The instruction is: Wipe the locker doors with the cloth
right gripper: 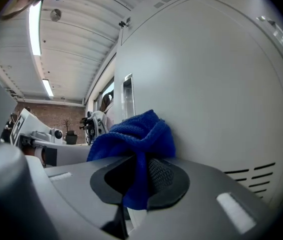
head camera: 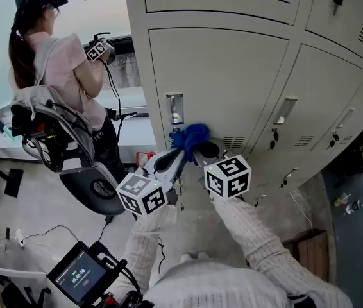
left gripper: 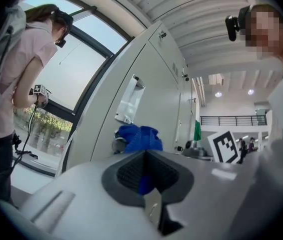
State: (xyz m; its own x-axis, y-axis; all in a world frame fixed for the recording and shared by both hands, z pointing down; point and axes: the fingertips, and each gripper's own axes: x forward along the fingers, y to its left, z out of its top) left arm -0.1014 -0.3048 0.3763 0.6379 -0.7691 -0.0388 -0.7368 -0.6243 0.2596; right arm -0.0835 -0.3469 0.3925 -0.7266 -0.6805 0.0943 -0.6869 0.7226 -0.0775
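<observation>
The bank of lockers fills the space ahead of both grippers, and the locker door (head camera: 226, 82) directly in front is closed. Off to the left gripper's far side another person (head camera: 66, 69) stands at the window beside a parked wheeled frame (head camera: 72, 153). The blue cloth (right gripper: 134, 134) sits bunched at the jaw tips, pressed against the door. The right gripper (right gripper: 139, 184) pinches a fold of it between its pads. The left gripper (left gripper: 144, 176), close alongside, is closed on another blue fold. Just above the cloth is the door's metal handle plate (head camera: 174, 108). To the right gripper's right are vent slots (head camera: 233, 142).
</observation>
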